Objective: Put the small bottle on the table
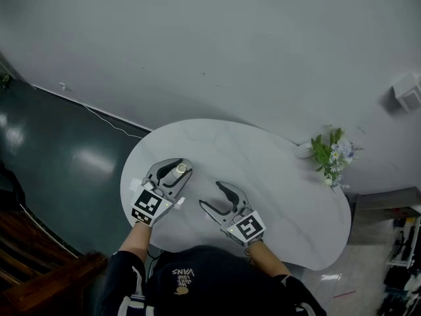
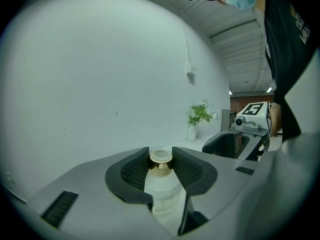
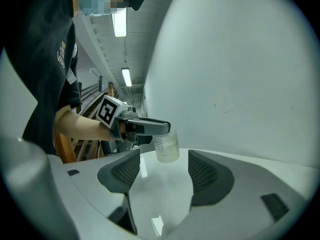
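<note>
The small clear bottle (image 1: 180, 168) with a gold collar and pale cap sits between the jaws of my left gripper (image 1: 179, 165), over the left part of the white table (image 1: 283, 196). In the left gripper view the ribbed pads (image 2: 134, 170) press on the bottle's (image 2: 161, 186) neck, with its body hanging below my left gripper (image 2: 161, 160). From the right gripper view the bottle (image 3: 166, 146) hangs upright under the left gripper (image 3: 145, 126), close above the tabletop. My right gripper (image 1: 212, 195) stands open and empty near the table's middle, jaws (image 3: 162, 171) wide apart.
A small white vase of green and pale flowers (image 1: 332, 157) stands at the table's far right edge, also seen as the vase (image 2: 199, 115) against the wall. A grey wall runs behind the table. Dark green floor (image 1: 59, 150) lies to the left.
</note>
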Action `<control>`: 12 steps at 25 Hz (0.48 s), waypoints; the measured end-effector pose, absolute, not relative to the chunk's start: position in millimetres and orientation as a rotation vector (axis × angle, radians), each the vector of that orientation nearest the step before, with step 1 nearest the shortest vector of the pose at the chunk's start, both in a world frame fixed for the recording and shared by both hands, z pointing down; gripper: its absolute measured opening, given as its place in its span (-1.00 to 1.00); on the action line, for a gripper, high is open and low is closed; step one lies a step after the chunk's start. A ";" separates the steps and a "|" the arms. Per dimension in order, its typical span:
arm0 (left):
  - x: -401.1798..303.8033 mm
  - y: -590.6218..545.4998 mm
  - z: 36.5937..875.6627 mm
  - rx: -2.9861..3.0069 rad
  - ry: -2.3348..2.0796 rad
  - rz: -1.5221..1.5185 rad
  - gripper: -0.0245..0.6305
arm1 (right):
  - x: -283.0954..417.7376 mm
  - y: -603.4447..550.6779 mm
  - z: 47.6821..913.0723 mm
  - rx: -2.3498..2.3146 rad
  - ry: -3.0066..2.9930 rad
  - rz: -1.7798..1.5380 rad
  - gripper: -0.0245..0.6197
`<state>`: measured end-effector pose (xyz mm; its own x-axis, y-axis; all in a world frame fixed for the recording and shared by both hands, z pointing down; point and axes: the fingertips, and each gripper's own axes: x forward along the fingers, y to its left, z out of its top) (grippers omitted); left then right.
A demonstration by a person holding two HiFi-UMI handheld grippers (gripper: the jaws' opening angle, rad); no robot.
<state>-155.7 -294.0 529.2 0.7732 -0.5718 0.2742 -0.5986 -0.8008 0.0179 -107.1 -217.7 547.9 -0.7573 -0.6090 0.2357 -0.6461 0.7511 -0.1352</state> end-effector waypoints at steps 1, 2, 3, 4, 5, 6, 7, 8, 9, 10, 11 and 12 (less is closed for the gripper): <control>-158.2 -299.1 534.6 2.851 -0.966 0.398 -0.44 | -105.6 -217.3 549.5 1.006 -2.760 0.319 -0.09; -160.6 -303.7 539.7 2.839 -0.984 0.402 -0.44 | -104.3 -216.5 551.2 1.010 -2.747 0.333 -0.09; -163.1 -307.7 544.2 2.827 -1.001 0.402 -0.44 | -103.0 -215.7 553.0 1.012 -2.737 0.341 -0.09; -165.7 -311.1 548.3 2.815 -1.016 0.399 -0.44 | -101.9 -214.7 555.0 1.013 -2.729 0.346 -0.09; -168.4 -314.3 552.2 2.805 -1.032 0.397 -0.44 | -101.1 -213.7 556.9 1.014 -2.719 0.358 -0.09; -171.4 -317.4 555.9 2.798 -1.047 0.396 -0.44 | -100.7 -212.7 558.9 1.015 -2.709 0.373 -0.09; -174.5 -320.4 559.5 2.795 -1.062 0.400 -0.44 | -100.8 -211.8 560.8 1.014 -2.702 0.385 -0.09; -177.5 -323.4 562.7 2.795 -1.076 0.405 -0.44 | -101.4 -211.0 562.8 1.013 -2.698 0.390 -0.09; -180.1 -326.5 565.6 2.798 -1.090 0.412 -0.44 | -102.2 -210.3 564.8 1.010 -2.698 0.390 -0.09; -182.3 -329.9 568.4 2.801 -1.104 0.417 -0.44 | -103.0 -209.8 566.6 1.007 -2.697 0.391 -0.09; -184.0 -333.6 571.3 2.802 -1.118 0.419 -0.44 | -104.1 -209.4 568.0 1.007 -2.693 0.401 -0.09; -185.4 -337.6 574.1 2.800 -1.131 0.417 -0.44 | -105.5 -209.1 568.9 1.007 -2.689 0.416 -0.09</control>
